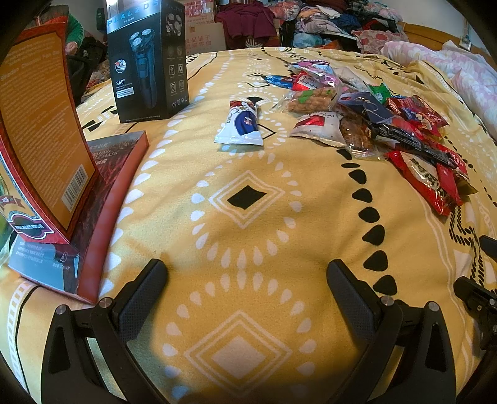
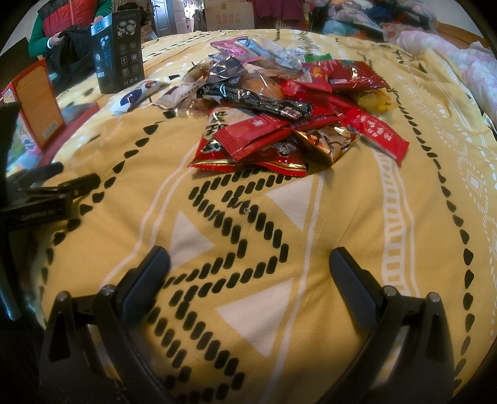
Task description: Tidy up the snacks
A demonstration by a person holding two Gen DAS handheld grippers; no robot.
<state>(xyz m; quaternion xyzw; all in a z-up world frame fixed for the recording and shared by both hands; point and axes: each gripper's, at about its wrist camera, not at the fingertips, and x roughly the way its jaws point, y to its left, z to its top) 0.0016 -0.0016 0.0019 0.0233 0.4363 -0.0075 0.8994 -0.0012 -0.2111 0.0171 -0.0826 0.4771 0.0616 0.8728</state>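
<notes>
A heap of wrapped snacks [image 2: 279, 102] lies on the yellow patterned blanket [image 2: 341, 233], ahead of my right gripper [image 2: 248, 261], which is open and holds nothing. Red packets [image 2: 251, 132] and a long black bar [image 2: 254, 99] sit on top of the heap. In the left wrist view the same snack pile [image 1: 372, 124] is at the upper right. A white and blue packet [image 1: 240, 124] lies alone, left of the pile and well ahead of my left gripper [image 1: 247, 273], which is open and empty over bare blanket [image 1: 248, 236].
A black shaver box [image 1: 147, 59] stands at the back left. An orange carton [image 1: 40, 130] rests upright on a flat dark red box [image 1: 102, 199] at the left. Clothes and bedding [image 1: 326, 21] are piled behind. A person in a red vest [image 2: 68, 21] stands far left.
</notes>
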